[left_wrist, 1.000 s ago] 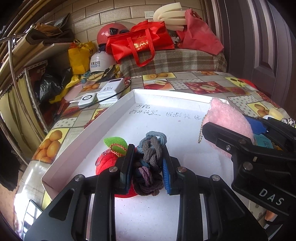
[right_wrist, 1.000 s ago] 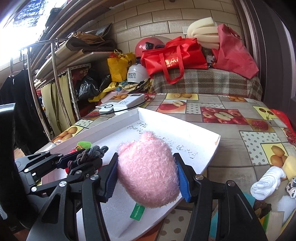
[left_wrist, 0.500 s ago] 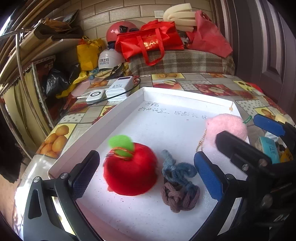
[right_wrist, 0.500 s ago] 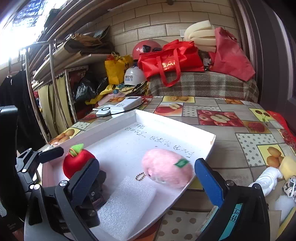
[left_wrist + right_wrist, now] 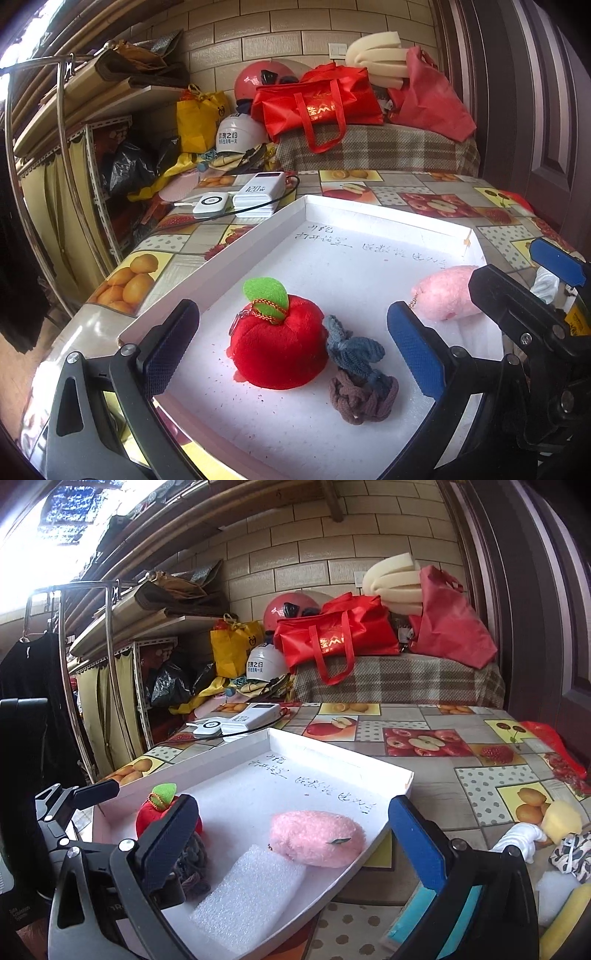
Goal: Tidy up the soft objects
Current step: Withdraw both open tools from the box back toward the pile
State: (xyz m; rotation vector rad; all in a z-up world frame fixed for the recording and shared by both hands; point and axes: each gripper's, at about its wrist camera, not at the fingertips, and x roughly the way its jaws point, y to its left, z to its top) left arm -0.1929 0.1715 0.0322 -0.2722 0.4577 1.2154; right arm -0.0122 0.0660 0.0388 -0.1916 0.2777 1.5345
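A white tray point(image 5: 373, 214) point(image 5: 343, 755) lies on the fruit-print table. In it sit a red plush apple point(image 5: 279, 350) point(image 5: 149, 814) with a green leaf, a knot of blue and brown hair ties point(image 5: 356, 373) beside it, a pink fluffy plush point(image 5: 441, 295) point(image 5: 317, 836) and a white foam pad point(image 5: 247, 893). My left gripper point(image 5: 293, 354) stands wide open around the apple and hair ties, touching neither. My right gripper point(image 5: 291, 843) is wide open too, with the pink plush lying free between its jaws.
White power banks point(image 5: 245, 194) with a cable sit beyond the tray's far left corner. Loose soft items, a white plush point(image 5: 521, 840) and yellow sponge point(image 5: 559, 821), lie to the tray's right. Red bags point(image 5: 317, 103), helmets and shelving crowd the back.
Both grippers opened wide. The left let the hair ties drop beside the apple; the right let the pink plush down into the tray. Both have drawn back slightly.
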